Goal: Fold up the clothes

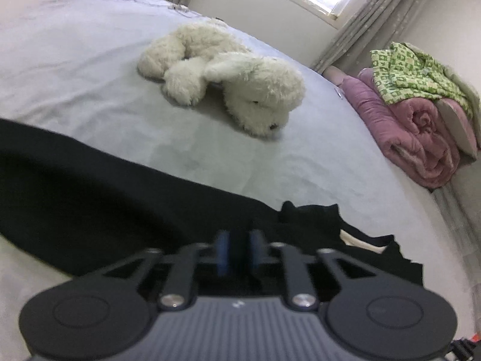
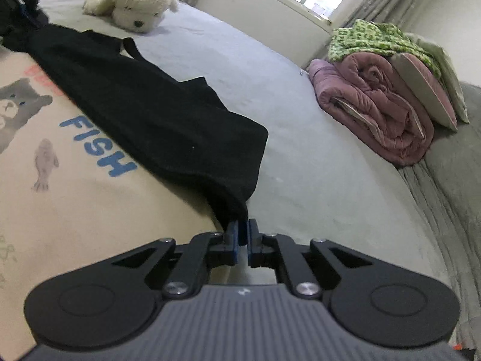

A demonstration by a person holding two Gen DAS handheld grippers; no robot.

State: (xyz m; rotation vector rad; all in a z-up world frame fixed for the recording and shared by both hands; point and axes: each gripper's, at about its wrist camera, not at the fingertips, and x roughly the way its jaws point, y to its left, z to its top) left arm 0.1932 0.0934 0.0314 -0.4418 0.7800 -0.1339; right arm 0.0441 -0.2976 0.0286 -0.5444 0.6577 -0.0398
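A black garment lies stretched across the bed over a cream cloth printed with a bear, a fish and the word FISH. My left gripper hovers over the garment's rumpled end. Its blue pads stand apart and show no fabric pinched between them. In the right wrist view the black garment runs from the far left down to my right gripper. That gripper is shut on the garment's near corner, which lifts off the sheet into the pads.
A white plush dog lies mid-bed beyond the garment. A rolled pink quilt with a green patterned cloth and pillows on it sits at the right edge. The pale sheet lies between; a window and curtains stand behind.
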